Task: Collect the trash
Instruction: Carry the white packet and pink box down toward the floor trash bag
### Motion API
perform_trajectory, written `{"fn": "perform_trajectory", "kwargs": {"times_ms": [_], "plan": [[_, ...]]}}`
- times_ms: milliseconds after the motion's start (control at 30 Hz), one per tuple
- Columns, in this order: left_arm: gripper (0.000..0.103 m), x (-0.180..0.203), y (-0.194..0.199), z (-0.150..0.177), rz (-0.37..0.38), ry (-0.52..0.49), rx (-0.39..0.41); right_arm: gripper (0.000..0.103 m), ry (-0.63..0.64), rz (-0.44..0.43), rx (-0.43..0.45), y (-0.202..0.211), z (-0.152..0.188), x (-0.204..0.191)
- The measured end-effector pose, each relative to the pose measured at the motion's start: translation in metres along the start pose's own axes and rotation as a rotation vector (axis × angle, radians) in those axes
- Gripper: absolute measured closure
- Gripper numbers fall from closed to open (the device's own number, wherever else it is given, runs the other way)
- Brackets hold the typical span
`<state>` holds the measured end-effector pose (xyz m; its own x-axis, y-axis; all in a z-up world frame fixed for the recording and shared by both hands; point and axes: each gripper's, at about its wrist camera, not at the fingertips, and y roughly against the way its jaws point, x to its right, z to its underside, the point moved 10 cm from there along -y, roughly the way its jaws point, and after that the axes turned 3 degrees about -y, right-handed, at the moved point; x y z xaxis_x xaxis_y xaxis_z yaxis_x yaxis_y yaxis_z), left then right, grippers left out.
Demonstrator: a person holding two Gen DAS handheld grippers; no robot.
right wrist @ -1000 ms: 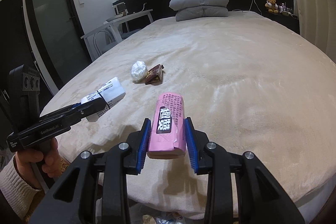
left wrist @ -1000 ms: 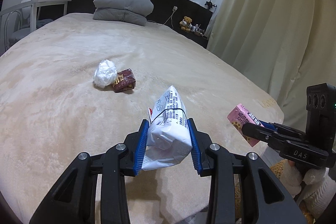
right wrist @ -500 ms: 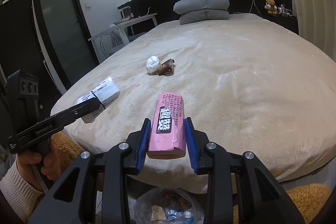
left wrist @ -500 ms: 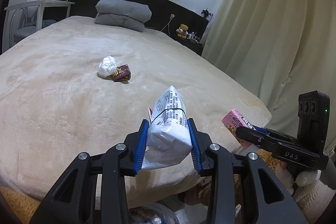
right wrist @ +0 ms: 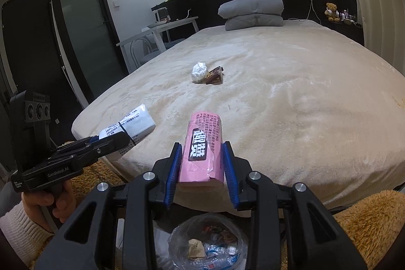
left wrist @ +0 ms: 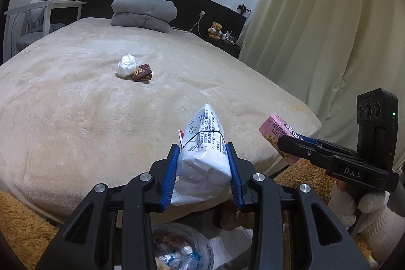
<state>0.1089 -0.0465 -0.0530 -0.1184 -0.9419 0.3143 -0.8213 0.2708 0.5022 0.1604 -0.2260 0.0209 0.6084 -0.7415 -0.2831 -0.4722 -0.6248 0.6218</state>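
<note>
Trash is already in both tools: the white printed plastic packet [left wrist: 205, 156] sits clamped between the blue pads of the left gripper [left wrist: 203, 163], and the pink printed snack wrapper [right wrist: 202, 151] is pinched the same way in the right gripper [right wrist: 202, 163]; both sets of jaws are closed down onto their loads, with no slack showing. Taking the clear-lined trash bin [right wrist: 207, 242] as the landmark, both packets hang above it and a little toward the bed, the bin's mouth showing low between the fingers in each wrist view with scraps already inside. Beyond the bin lies the beige plush bed cover [right wrist: 291, 98], and well out on it from the bin rest a crumpled white plastic wad [right wrist: 199, 71] and a dark brown foil wrapper [right wrist: 214, 76], touching each other. By my reading the step in hand is the carry to the bin. The next move calls for bringing each packet squarely over the bin's mouth, then opening the jaws so the light packets fall inside and do not catch the rim; after that the two pieces on the bed remain to be fetched
</note>
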Motion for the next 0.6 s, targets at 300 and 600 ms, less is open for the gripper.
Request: {"fn": "perform_trajectory", "kwargs": {"times_ms": [300,600], "plan": [[0.068,0.013,-0.002,0.032,0.016,0.005,-0.067,0.069,-0.016,-0.019,-0.041,0.003,0.019,-0.003],[0.067,0.008,-0.009,0.067,0.011,0.050,-0.169,0.069,-0.042,-0.030,-0.142,-0.007,0.051,-0.007]]}}
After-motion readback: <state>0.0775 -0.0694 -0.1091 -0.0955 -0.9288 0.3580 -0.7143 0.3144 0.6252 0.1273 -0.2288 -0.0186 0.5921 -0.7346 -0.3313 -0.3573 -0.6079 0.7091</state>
